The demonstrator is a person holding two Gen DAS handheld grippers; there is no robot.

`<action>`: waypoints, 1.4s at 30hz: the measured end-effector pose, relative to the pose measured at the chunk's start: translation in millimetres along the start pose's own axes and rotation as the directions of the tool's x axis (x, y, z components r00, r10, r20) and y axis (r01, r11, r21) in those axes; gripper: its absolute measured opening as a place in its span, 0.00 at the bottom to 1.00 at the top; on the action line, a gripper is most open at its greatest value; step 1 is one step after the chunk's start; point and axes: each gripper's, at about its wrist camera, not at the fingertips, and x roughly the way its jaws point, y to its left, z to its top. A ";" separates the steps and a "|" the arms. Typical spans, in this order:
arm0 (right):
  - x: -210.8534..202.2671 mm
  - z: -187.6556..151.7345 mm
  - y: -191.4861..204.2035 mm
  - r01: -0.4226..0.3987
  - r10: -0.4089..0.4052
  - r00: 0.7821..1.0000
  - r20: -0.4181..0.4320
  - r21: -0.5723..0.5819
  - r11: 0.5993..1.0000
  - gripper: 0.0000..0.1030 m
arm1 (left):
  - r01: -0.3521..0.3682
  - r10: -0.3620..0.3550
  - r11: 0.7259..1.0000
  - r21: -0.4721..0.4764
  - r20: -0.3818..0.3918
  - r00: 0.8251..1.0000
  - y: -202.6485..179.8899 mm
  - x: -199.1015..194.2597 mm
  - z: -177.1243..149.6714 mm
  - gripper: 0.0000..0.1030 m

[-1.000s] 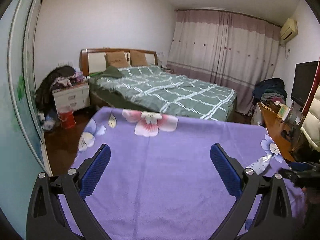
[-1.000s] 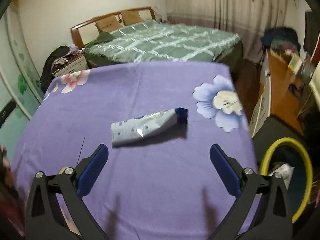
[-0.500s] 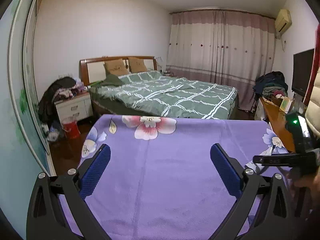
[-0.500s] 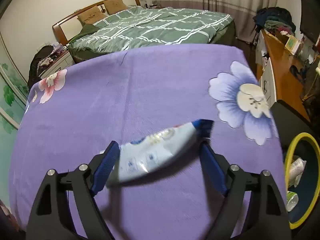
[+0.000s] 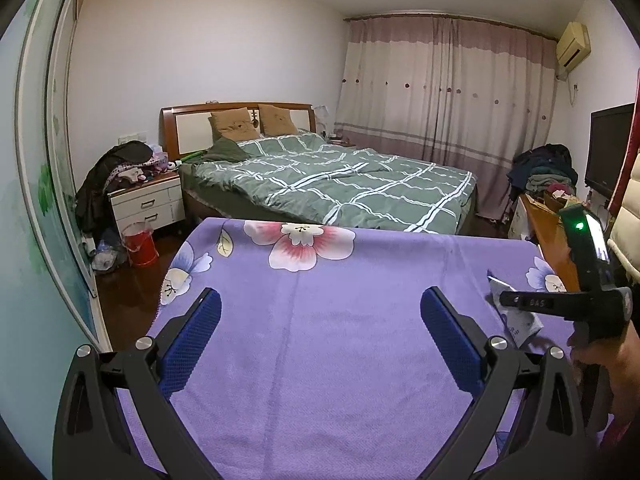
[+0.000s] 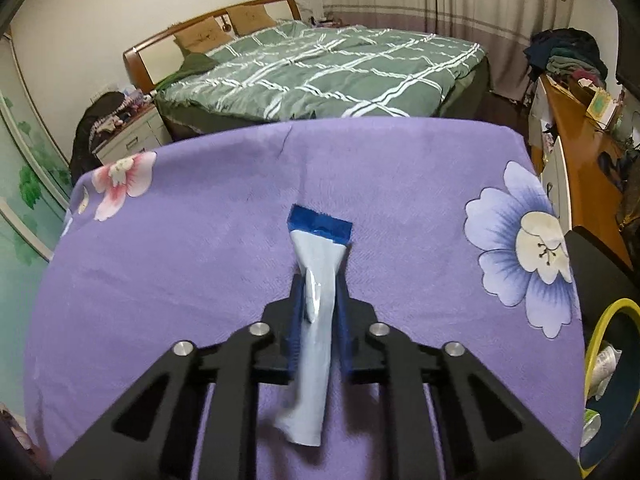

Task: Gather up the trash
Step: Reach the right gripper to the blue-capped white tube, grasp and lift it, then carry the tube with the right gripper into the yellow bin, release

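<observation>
My right gripper (image 6: 319, 294) is pinching a pale blue tube (image 6: 316, 320) at its middle, both blue pads pressed against its sides. The tube's long axis runs along the fingers: its dark blue cap (image 6: 320, 229) points away from me toward the bed (image 6: 320, 68), and its flat crimped tail hangs back toward the camera, low in the right wrist view. I cannot tell whether the tube clears the purple flowered cloth (image 6: 180, 264) or still touches it. At the right edge I see a yellow-rimmed bin (image 6: 600, 328), cut off by the lens, with some pale scraps inside that I can't identify. My left gripper (image 5: 318, 330) is spread wide with nothing between its fingers, above the same cloth (image 5: 320, 300). From the left wrist view the right gripper (image 5: 560, 304) shows at the far right, partly cropped, with only a white sliver of the tube (image 5: 516, 320) visible behind its black bar; print on it is too blurred to read.
</observation>
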 end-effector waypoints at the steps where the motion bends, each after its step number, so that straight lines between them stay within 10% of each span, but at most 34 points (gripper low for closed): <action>1: -5.0 -0.5 -1.4 -0.010 0.010 1.000 0.008 0.003 1.000 0.15 | 0.002 -0.002 1.000 0.000 -0.001 1.000 -0.5 -0.4 -0.2 0.95; 15: -102.2 -39.6 -48.2 -0.015 0.006 0.985 0.171 0.052 0.999 0.14 | 0.027 -0.027 1.000 0.007 0.003 1.000 -5.8 -6.5 0.0 0.95; 34: -142.1 -98.3 -225.3 0.390 -0.462 0.881 0.101 0.397 0.831 0.15 | 0.052 -0.052 0.997 0.052 -0.003 0.999 -19.6 -10.8 -3.3 0.95; 37: -141.1 -104.0 -240.2 0.414 -0.491 0.868 0.076 0.437 0.799 0.37 | 0.060 -0.060 0.997 0.053 -0.002 0.998 -19.2 -11.7 -2.4 0.95; 42: -151.5 -109.2 -236.2 0.398 -0.498 0.860 0.114 0.463 0.792 0.44 | 0.082 -0.082 0.995 0.064 -0.005 0.997 -22.7 -12.1 -2.6 0.95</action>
